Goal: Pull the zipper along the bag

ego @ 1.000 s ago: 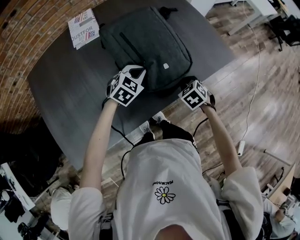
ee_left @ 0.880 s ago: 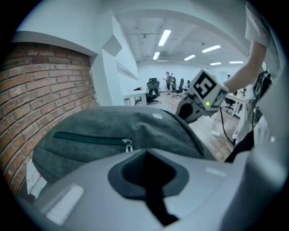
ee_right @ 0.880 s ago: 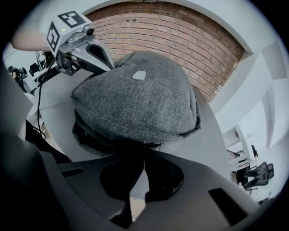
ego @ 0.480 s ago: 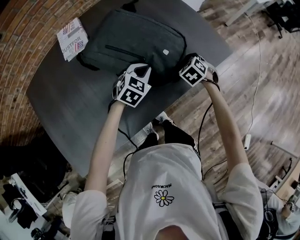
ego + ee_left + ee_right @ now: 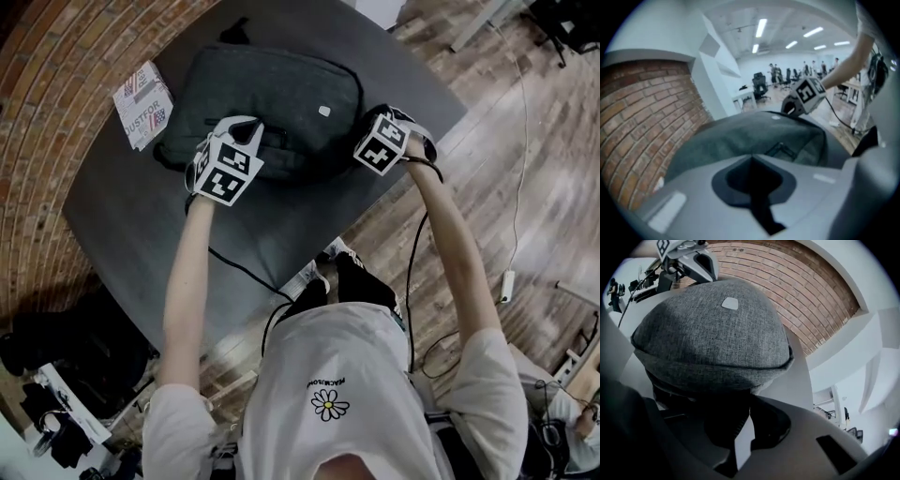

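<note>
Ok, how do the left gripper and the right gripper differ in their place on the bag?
The left gripper sits at the bag's long near side; the right gripper sits at its short end, by the table edge. The left gripper's jaws show nothing between them; the right gripper's seem to pinch dark bag fabric. Both are shut.

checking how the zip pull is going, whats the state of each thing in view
bag: lying on the table, one end pinched by a gripper
left gripper: jaws shut at the bag's near edge; whether on the zipper pull, cannot tell
right gripper: jaws shut on the bag's end
booklet: closed, flat on the table beside the bag, untouched
</note>
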A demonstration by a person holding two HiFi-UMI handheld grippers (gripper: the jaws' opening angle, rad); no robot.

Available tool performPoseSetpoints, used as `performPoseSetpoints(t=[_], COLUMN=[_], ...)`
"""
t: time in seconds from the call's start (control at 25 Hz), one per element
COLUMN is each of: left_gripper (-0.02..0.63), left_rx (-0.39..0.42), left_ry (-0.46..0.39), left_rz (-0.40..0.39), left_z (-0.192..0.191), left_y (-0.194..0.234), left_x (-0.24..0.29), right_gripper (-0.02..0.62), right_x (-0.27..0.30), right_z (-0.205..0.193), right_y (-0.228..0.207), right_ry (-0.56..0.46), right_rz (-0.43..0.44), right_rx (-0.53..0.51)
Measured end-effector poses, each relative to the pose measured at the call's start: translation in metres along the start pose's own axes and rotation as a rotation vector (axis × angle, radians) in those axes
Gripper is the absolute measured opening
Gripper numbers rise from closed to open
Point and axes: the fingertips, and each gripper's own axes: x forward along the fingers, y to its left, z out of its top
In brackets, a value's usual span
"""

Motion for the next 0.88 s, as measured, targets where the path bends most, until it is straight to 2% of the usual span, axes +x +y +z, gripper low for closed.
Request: performPoseSetpoints(t=[0.12, 0.28, 0.6, 0.76, 0.88], left_gripper=[0.002, 0.002, 0.000, 0.000, 0.000], left_rx=[-0.032, -0.024, -0.054, -0.063, -0.064], left_ry=[-0.019, -0.057, -0.060, -0.063, -0.068], left_rz=[-0.017, -0.011, -0.053, -0.067, -0.069], left_z=[-0.005, -0.005, -0.006, -0.005, -0.007], left_y=[-0.002, -0.001, -0.003, -0.003, -0.001], left_x=[0.008, 0.008, 0.009, 0.009, 0.009], right_gripper=[0.008, 0.008, 0.008, 0.008, 0.009], right_x=[-0.008, -0.028, -0.060, -0.074, -0.083], right_z=[-0.007, -0.012, -0.016, -0.014, -0.007], right_y=[0.003, 0.005, 0.052, 0.079, 0.104], right_ry=[0.034, 0.037, 0.009, -0.006, -0.016], right_rz=[-0.013, 0.002, 0.155, 0.187, 0.244], right_rx=[-0.041, 0.010, 0.139, 0.145, 0.142])
